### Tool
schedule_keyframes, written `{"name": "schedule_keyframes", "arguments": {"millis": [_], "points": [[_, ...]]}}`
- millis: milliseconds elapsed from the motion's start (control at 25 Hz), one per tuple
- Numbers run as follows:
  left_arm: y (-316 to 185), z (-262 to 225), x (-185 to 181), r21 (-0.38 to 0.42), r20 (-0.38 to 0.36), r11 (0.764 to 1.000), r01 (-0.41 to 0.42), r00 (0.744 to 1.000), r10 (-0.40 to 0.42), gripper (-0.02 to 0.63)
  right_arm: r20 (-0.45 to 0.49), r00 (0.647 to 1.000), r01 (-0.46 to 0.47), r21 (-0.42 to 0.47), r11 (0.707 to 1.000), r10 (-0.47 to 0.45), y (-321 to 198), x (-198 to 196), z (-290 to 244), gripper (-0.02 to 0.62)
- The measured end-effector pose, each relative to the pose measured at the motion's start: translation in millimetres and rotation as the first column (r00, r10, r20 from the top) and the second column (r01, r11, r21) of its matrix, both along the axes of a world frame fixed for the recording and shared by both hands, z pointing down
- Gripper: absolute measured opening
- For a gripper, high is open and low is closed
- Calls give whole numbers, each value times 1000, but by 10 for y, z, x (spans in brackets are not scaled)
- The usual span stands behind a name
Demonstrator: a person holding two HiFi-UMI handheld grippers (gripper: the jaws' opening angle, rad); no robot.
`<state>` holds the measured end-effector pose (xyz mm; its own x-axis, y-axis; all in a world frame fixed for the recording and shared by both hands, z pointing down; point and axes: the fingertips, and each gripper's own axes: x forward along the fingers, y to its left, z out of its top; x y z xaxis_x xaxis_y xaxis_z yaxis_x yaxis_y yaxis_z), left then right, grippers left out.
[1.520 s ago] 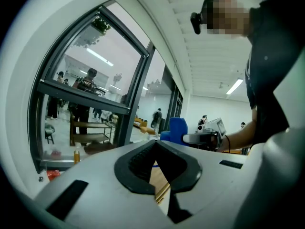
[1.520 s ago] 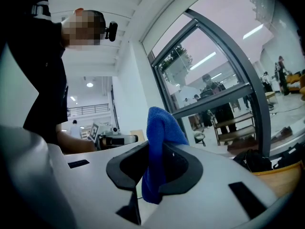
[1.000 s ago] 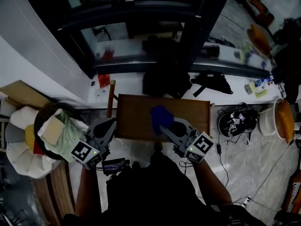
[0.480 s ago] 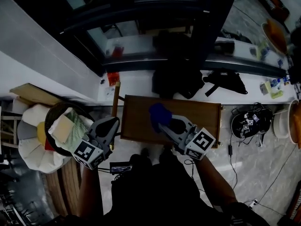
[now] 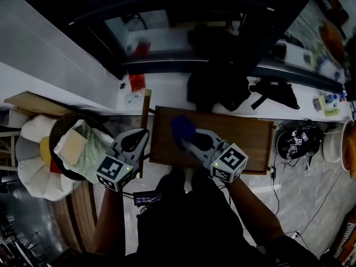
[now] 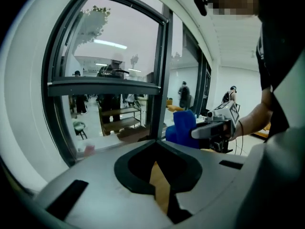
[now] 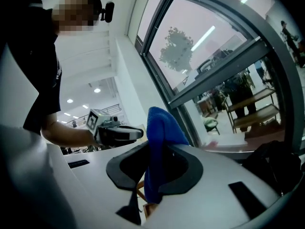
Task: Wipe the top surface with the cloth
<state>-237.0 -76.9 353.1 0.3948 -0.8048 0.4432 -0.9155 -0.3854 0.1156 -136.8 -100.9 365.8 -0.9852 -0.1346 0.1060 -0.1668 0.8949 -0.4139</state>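
Note:
A brown wooden table stands low in front of me in the head view. My right gripper is shut on a blue cloth, which it holds over the table's left part. In the right gripper view the cloth stands up between the jaws. My left gripper hovers at the table's left edge, shut with nothing in it. In the left gripper view its jaws meet at the tips, with the cloth and the right gripper beyond them.
A dark basket with folded cloths sits on a white cushion at the left. A black bag lies behind the table below a dark window frame. A helmet and cables lie at the right.
The right gripper with the cloth has shifted left over the table top. The left gripper has come closer to the table's left edge. My head view has moved too.

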Motion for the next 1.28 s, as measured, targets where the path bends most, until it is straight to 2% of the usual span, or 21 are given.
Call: {"name": "schedule_keyframes", "arguments": {"millis": [160, 360, 520, 640, 880, 1120, 1280], "points": [[-53, 241, -213, -58, -7, 998, 10, 1000, -11, 12, -66, 998, -8, -63, 998, 4, -23, -393, 330, 71], [-207, 547, -386, -122, 13, 992, -27, 999, 29, 12, -113, 993, -38, -183, 982, 18, -152, -870, 829, 71], [-342, 772, -460, -151, 14, 987, -57, 998, 60, 12, -170, 984, -108, -310, 944, 57, -293, -1139, 1352, 71], [-440, 936, -502, -167, 26, 983, -77, 996, 82, 12, -230, 970, -163, -367, 916, 80, -379, -1277, 1726, 71], [-521, 1248, -584, -207, 44, 975, -84, 994, 96, 12, -355, 929, -247, -395, 885, 101, -488, -1412, 2346, 71], [-510, 1341, -593, -219, 27, 971, -100, 994, 109, 12, -422, 902, -287, -431, 856, 90, -535, -1538, 2679, 71], [-495, 1368, -555, -222, 23, 969, -109, 993, 117, 12, -463, 882, -307, -420, 854, 88, -567, -1615, 2827, 71]]}}
